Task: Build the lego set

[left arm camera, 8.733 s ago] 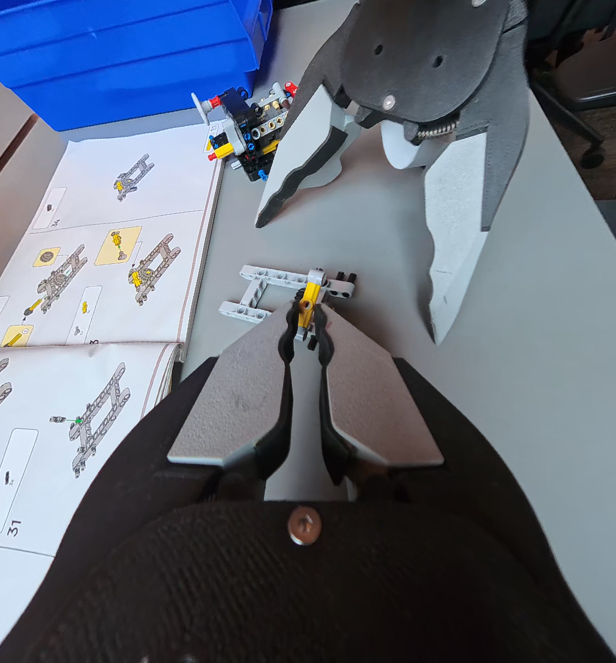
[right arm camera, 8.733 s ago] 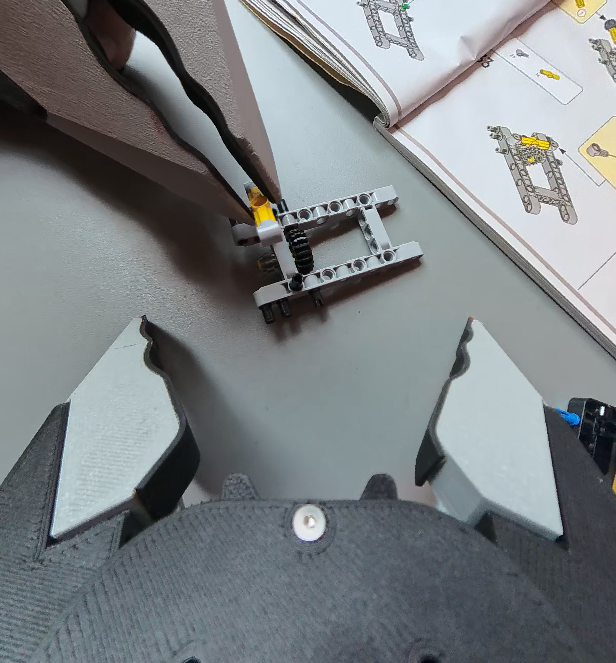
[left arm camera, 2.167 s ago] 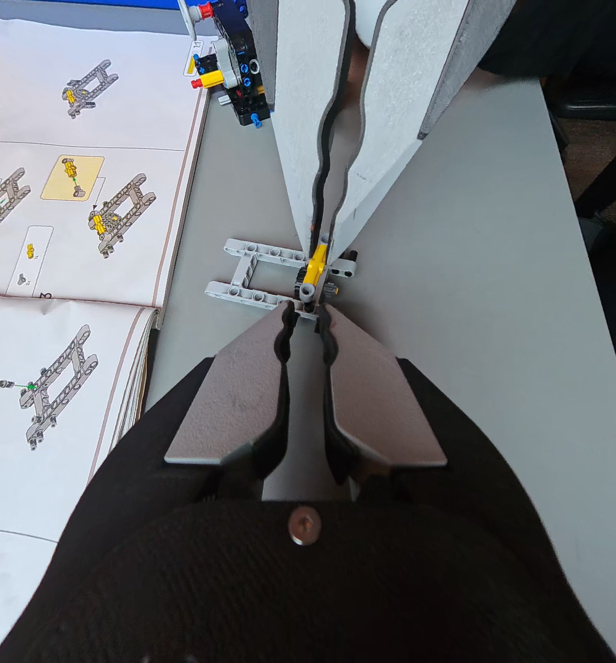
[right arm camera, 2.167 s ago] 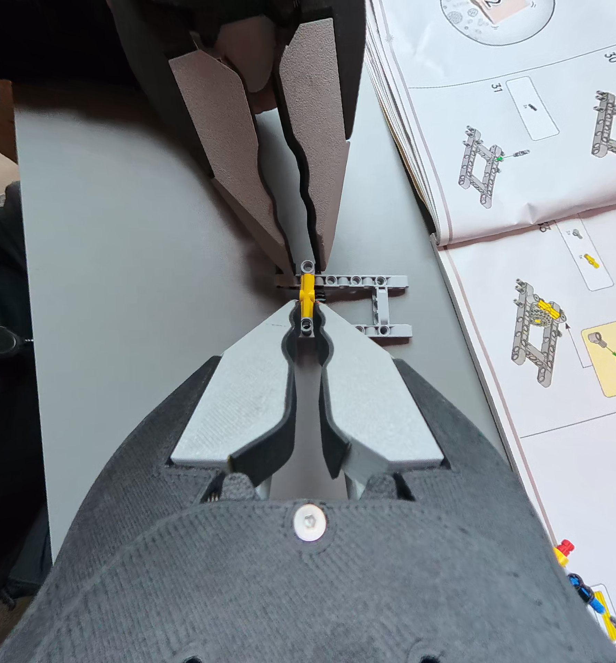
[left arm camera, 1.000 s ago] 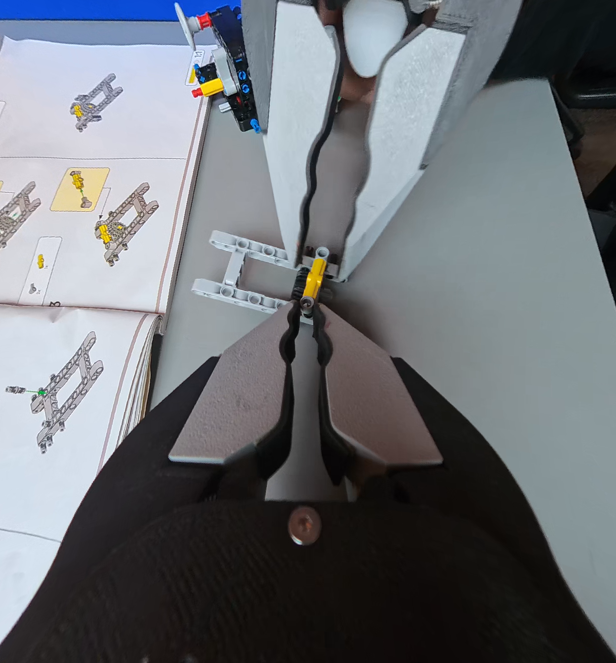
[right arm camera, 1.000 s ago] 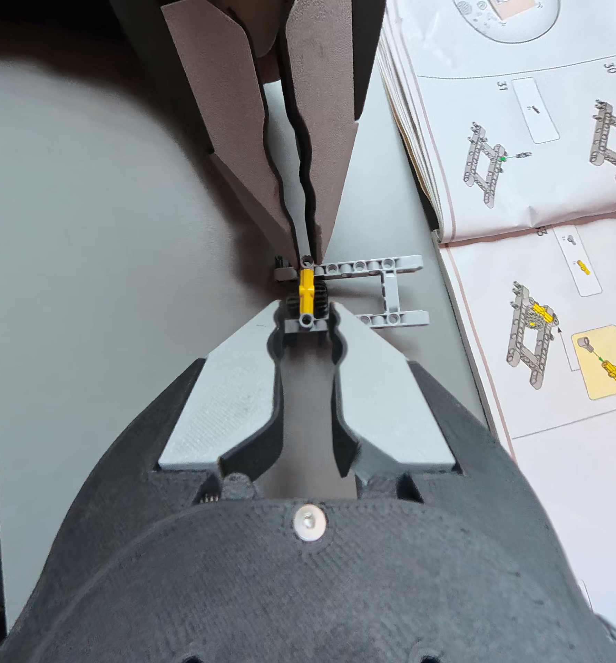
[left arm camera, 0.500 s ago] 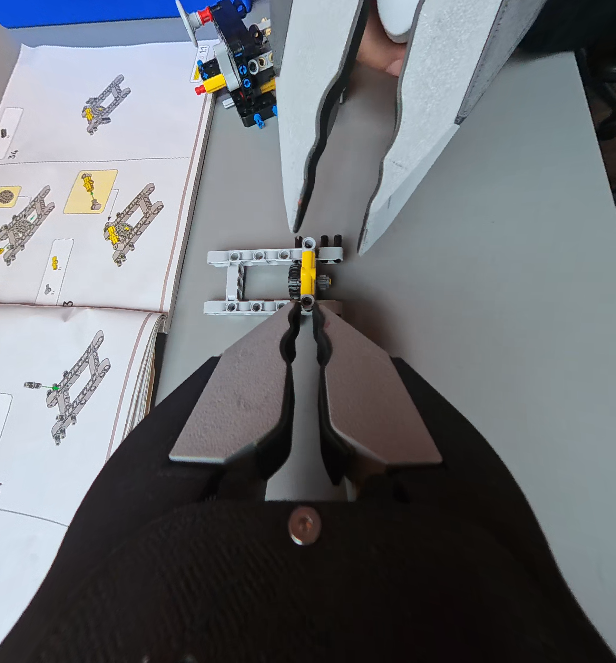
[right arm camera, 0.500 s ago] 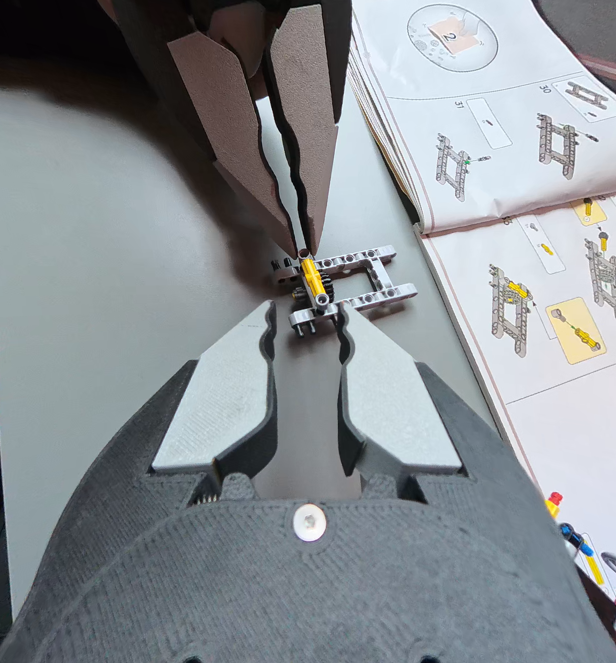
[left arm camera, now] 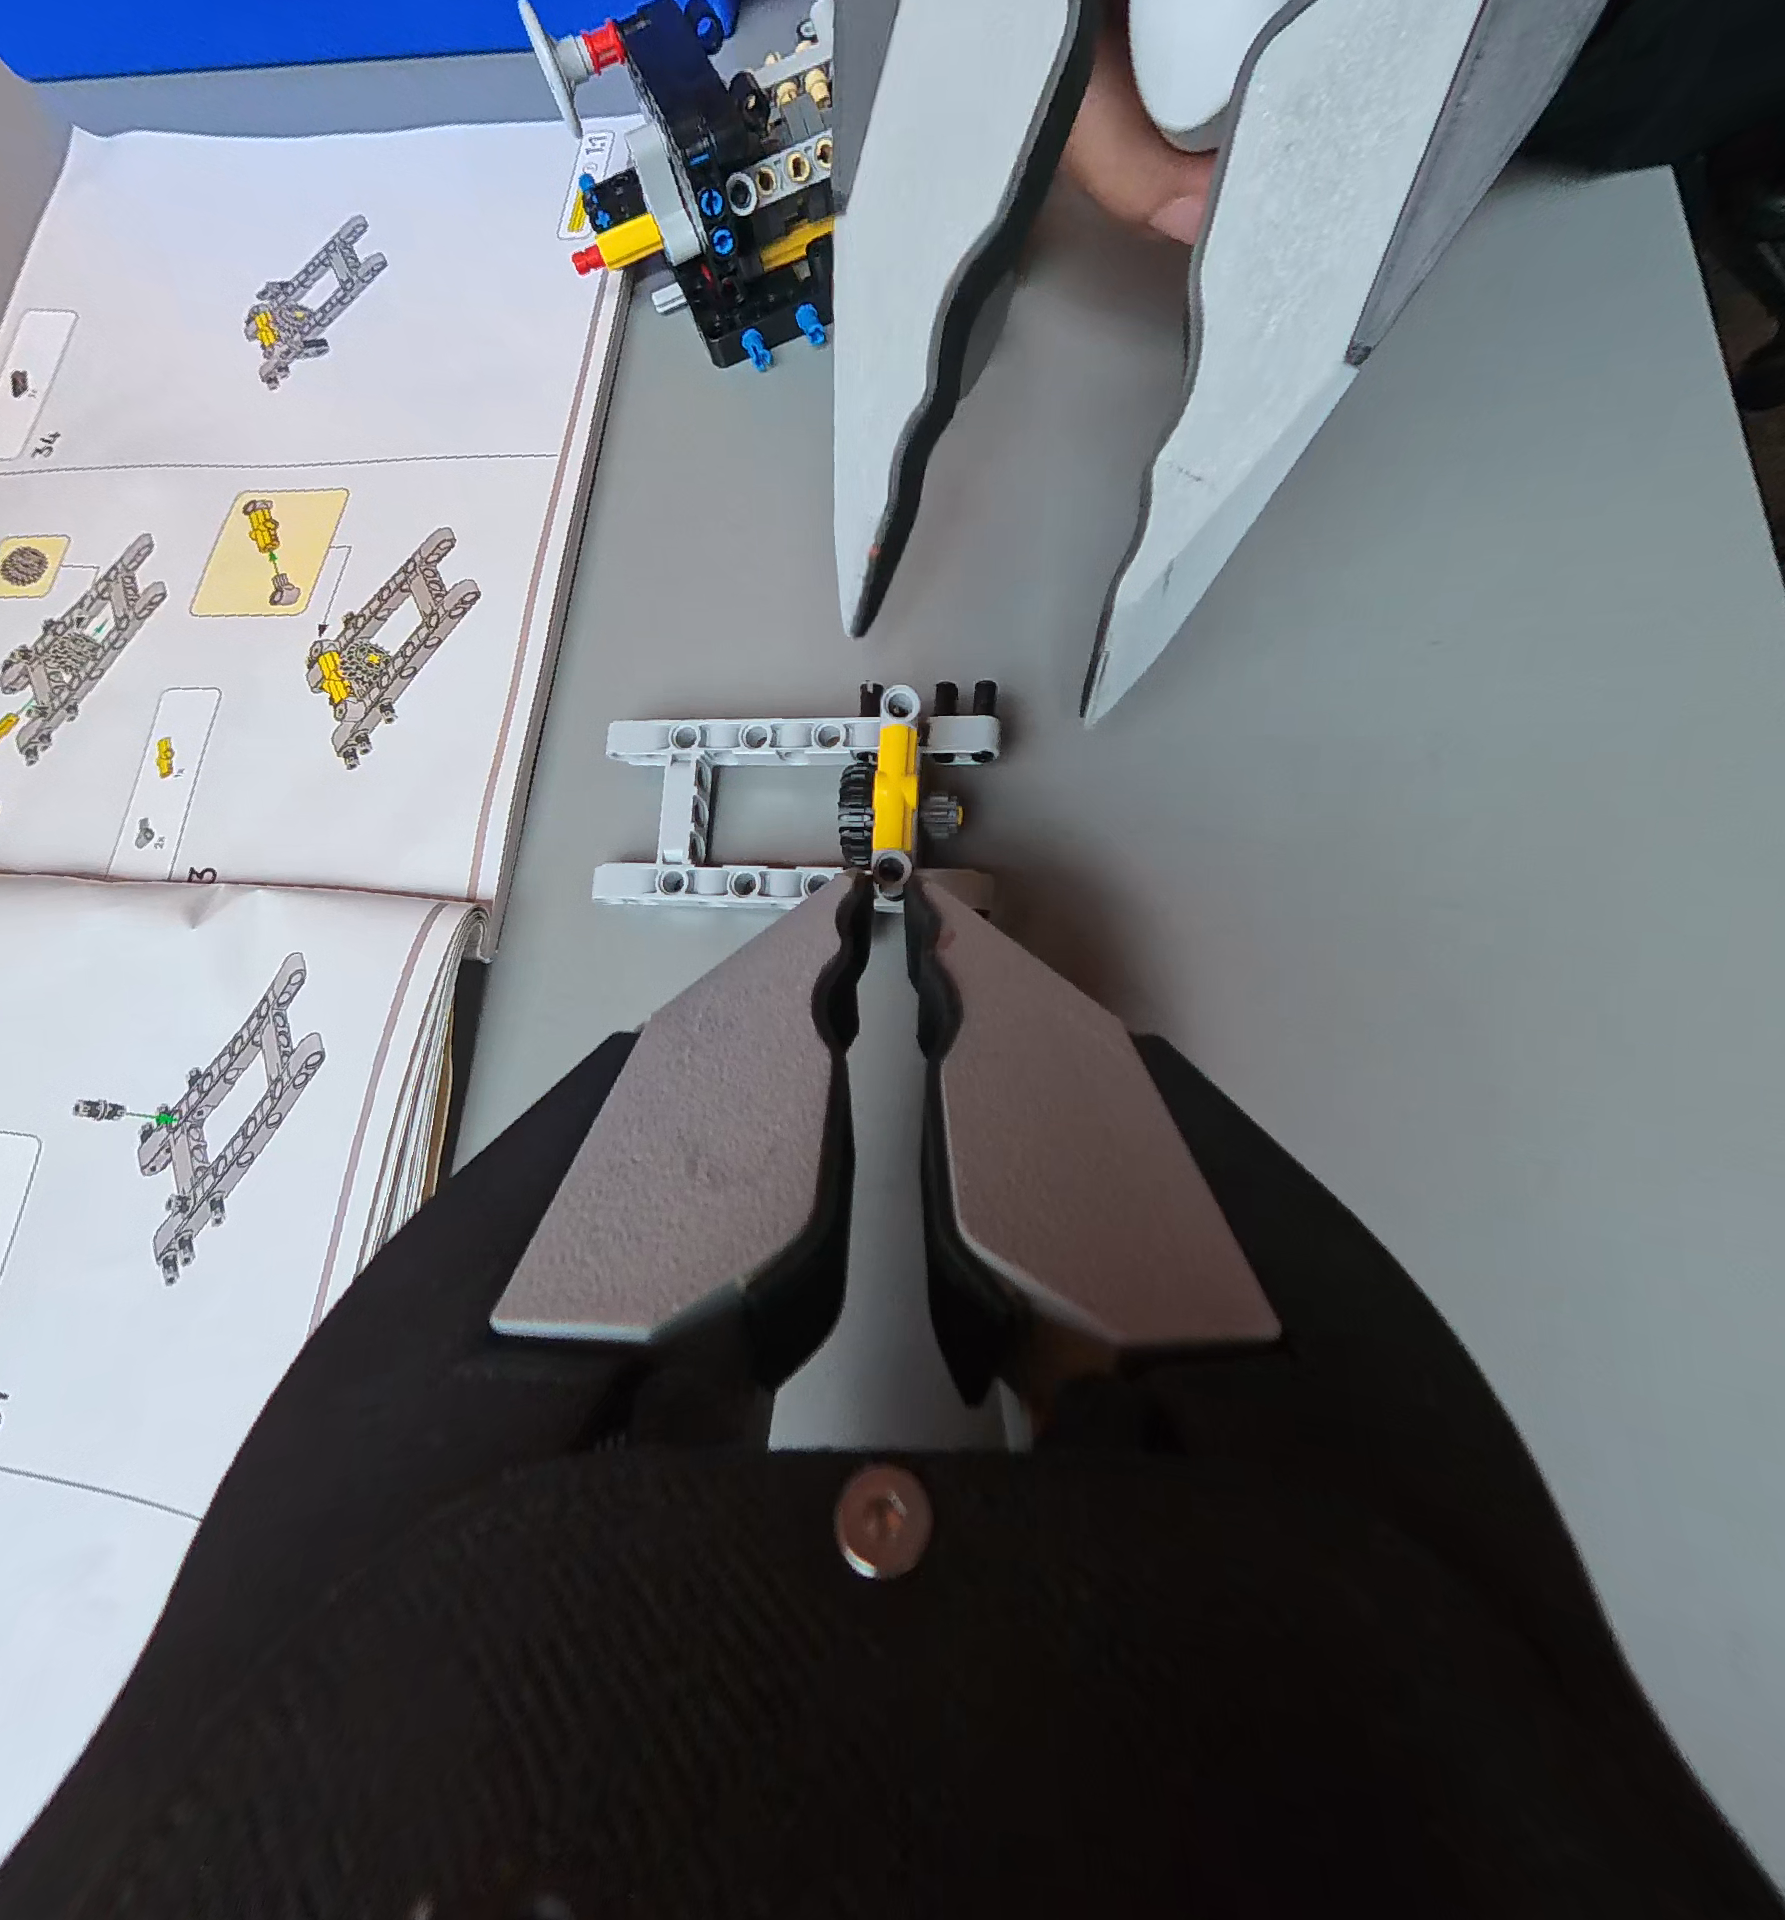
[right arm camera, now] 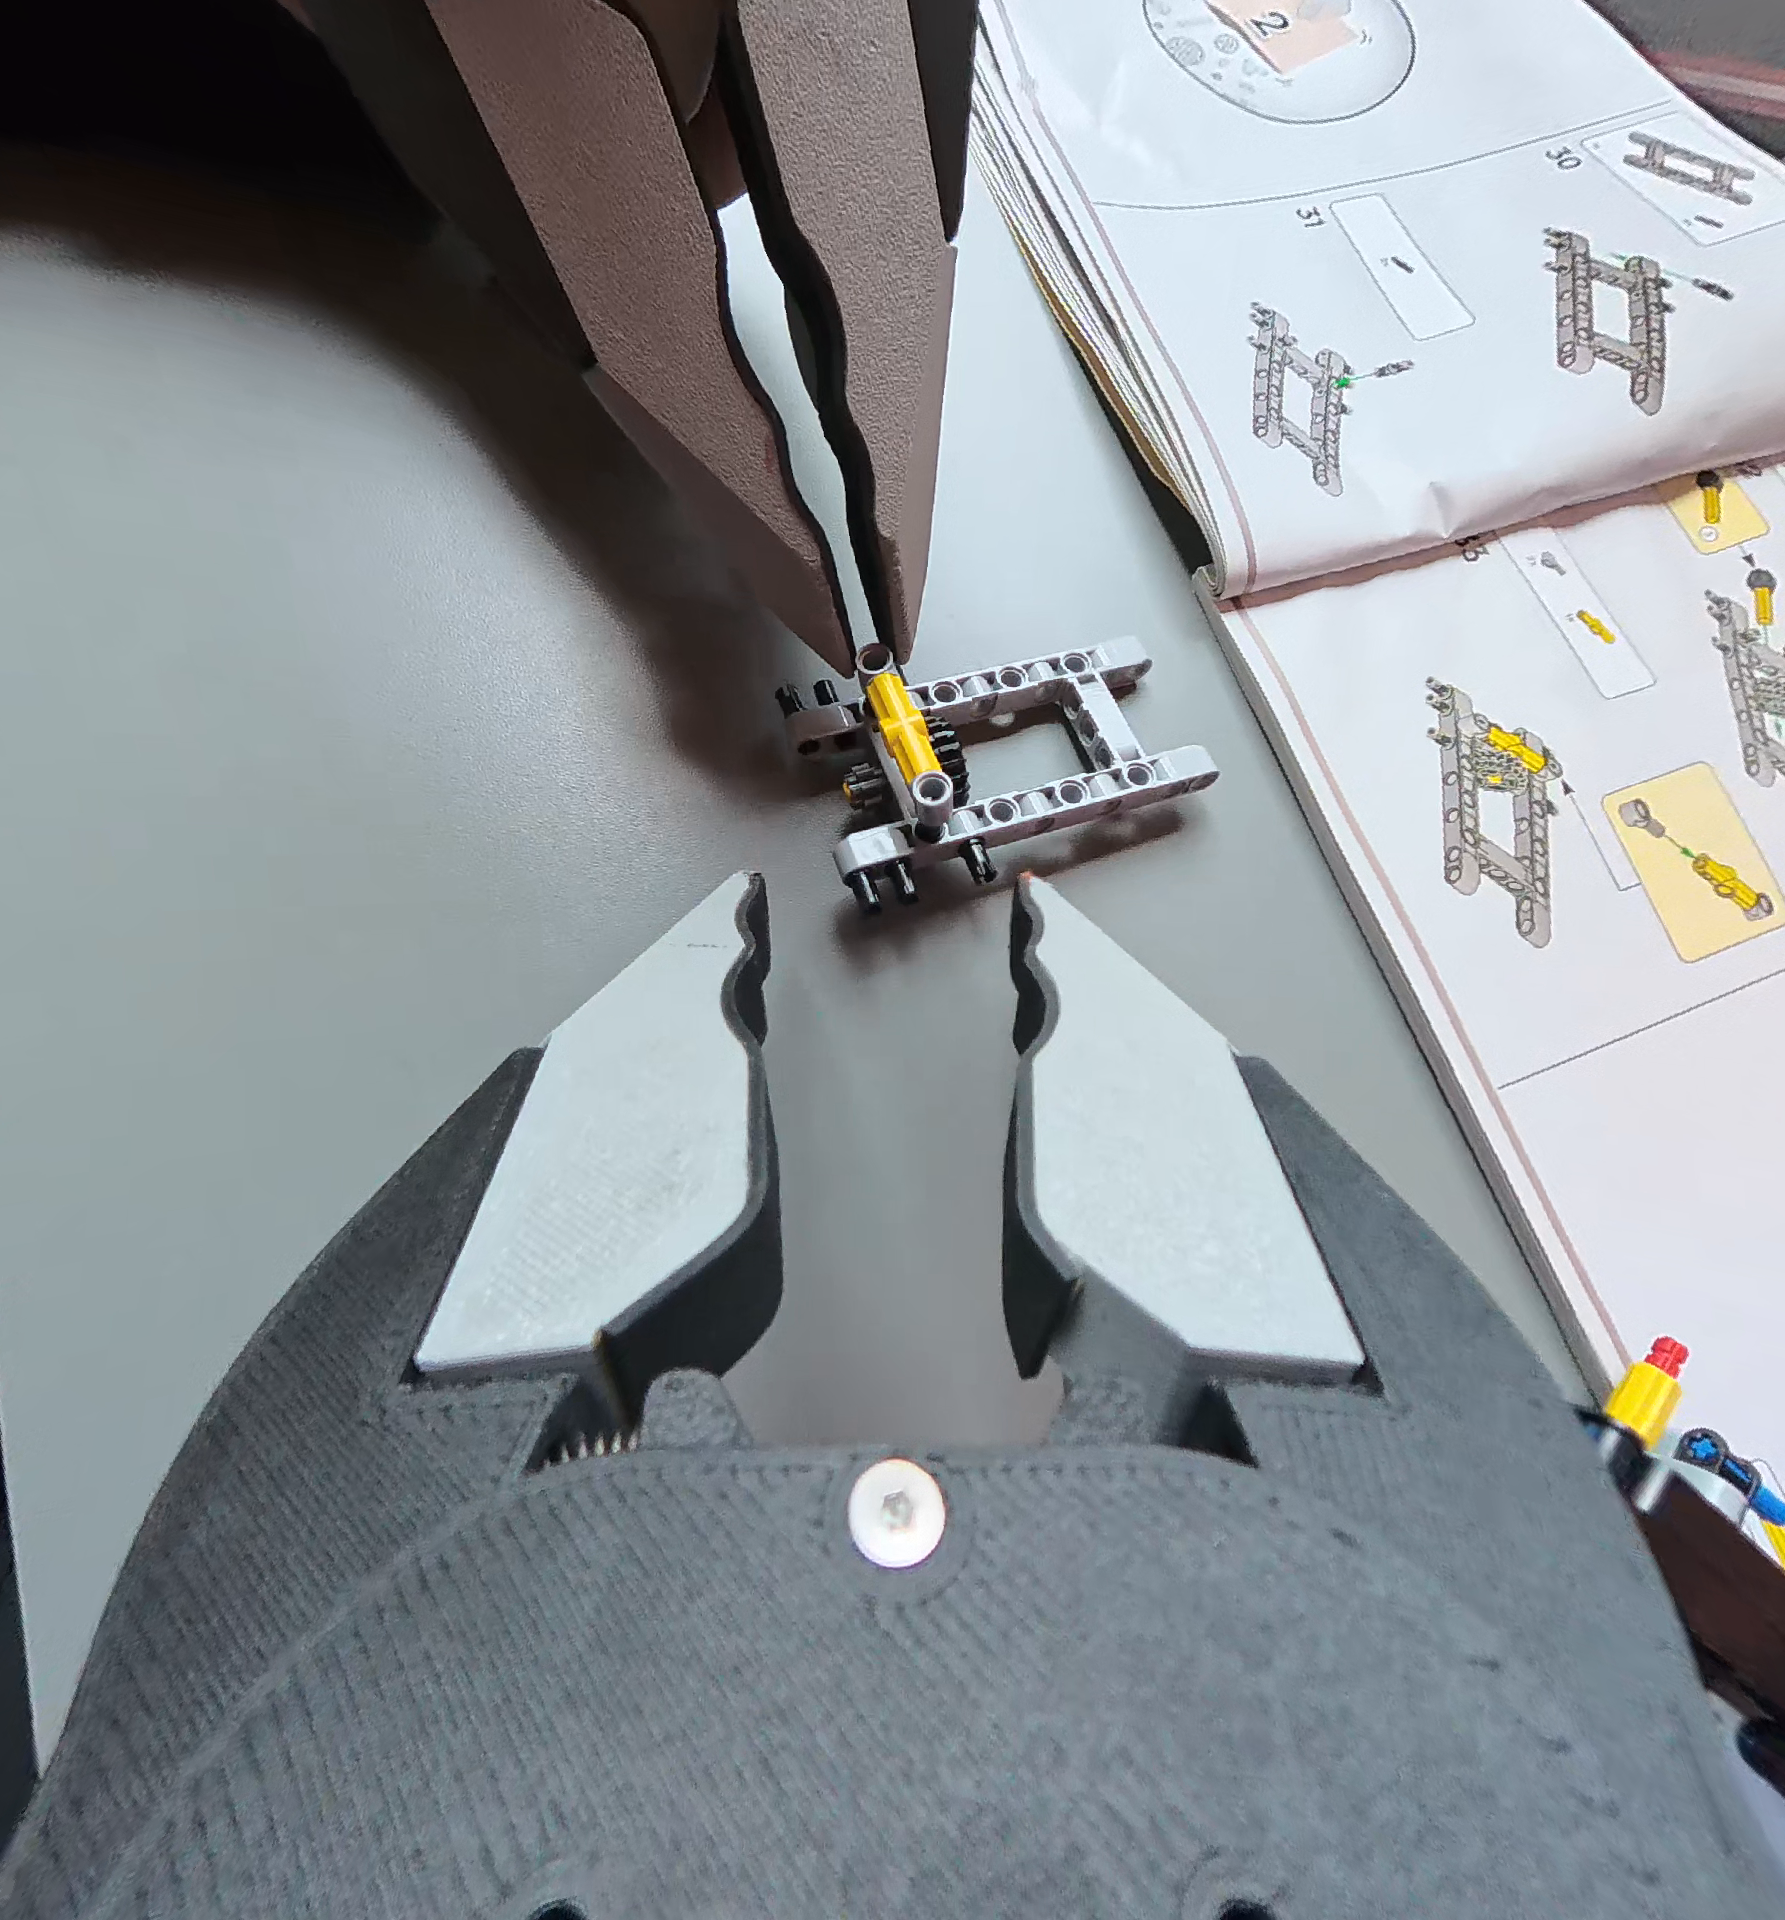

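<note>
Our left gripper (left arm camera: 883, 902) has its dark wavy-edged fingers pinched on the grey end of the yellow cross-piece (left arm camera: 895, 794), at the near rail of the grey frame (left arm camera: 703, 806). Our right gripper (right arm camera: 886, 906) hangs just off the frame's far side, fingers spread, holding nothing. The frame lies flat on the smooth grey table (left arm camera: 1387, 935), right of the open instruction booklet (left arm camera: 244, 644). We judge it light, rigid and slippery plastic, best gripped across its holed rails, away from the black gear (left arm camera: 852, 812).

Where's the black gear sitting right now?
The black gear sits inside the grey beam frame, between its two long beams, right beside the yellow connector, just ahead of the left gripper.
</note>
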`<state>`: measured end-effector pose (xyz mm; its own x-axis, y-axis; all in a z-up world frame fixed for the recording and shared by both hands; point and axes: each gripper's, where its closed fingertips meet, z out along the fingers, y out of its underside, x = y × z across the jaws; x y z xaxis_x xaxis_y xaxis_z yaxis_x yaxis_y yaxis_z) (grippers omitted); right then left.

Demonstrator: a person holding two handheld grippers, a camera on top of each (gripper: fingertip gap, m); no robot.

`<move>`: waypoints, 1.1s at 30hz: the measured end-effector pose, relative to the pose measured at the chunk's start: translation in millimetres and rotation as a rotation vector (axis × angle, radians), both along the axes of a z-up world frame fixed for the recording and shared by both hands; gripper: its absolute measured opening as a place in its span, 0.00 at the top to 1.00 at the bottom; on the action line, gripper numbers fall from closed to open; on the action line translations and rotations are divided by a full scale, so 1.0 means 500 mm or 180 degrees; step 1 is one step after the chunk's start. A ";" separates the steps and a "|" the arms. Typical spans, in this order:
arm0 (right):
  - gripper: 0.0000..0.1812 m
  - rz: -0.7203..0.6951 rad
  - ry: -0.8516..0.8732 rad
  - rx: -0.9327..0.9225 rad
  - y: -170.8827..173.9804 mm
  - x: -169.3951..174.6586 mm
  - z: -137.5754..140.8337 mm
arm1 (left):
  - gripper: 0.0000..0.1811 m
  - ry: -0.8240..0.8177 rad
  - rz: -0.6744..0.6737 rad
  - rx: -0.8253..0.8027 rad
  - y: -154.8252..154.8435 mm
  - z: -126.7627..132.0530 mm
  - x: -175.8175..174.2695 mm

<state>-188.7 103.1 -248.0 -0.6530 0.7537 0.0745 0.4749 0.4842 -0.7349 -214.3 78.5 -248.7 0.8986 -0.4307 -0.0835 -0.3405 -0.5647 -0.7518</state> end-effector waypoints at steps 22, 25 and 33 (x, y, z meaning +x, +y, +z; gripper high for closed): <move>0.98 0.0810 0.0072 0.0164 -0.018 -0.036 0.008 | 0.98 -0.0188 0.0005 0.0002 0.001 0.004 -0.004; 0.98 0.0832 0.0058 0.0080 -0.020 -0.034 0.008 | 0.98 -0.0198 0.0008 -0.0004 0.001 0.003 -0.004; 0.98 0.0821 0.0044 0.0229 -0.015 -0.036 -0.006 | 0.98 -0.0153 0.0007 -0.0064 -0.004 -0.007 -0.010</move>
